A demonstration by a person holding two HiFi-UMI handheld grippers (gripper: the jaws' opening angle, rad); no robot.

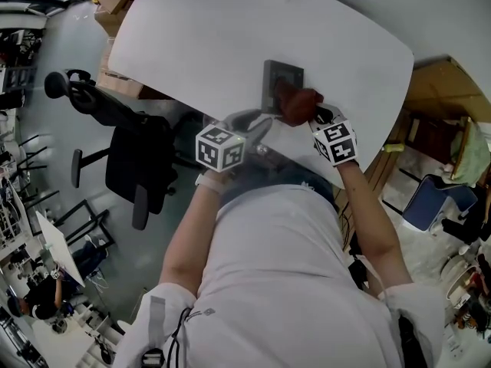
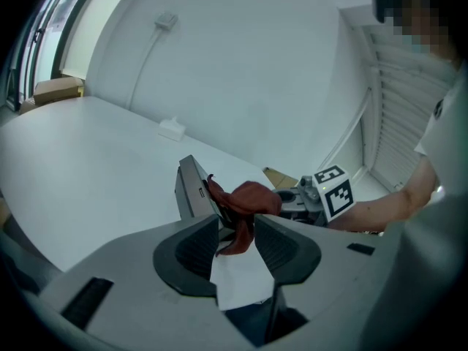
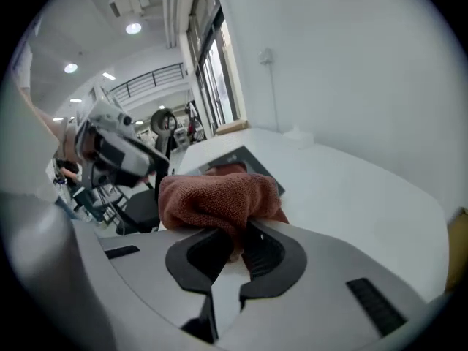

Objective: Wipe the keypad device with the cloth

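Rust cloth [image 3: 216, 199] sat clamped in right gripper [image 3: 238, 234], atop keypad device [image 1: 282, 79] near table [image 1: 199, 37] edge. Left gripper [image 2: 236, 229] jaws stood apart, gripping nothing. We flagged risk: unheld device sliding under wipe.

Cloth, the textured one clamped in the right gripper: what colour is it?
It is a rust-brown textured cloth; the right gripper view shows it best.

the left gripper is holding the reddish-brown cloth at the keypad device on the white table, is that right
Not quite: the right gripper, not the left, is holding the reddish-brown cloth. The right gripper view shows its jaws pinching a fold of it. The rest stands: the cloth is at the keypad device on the white table.
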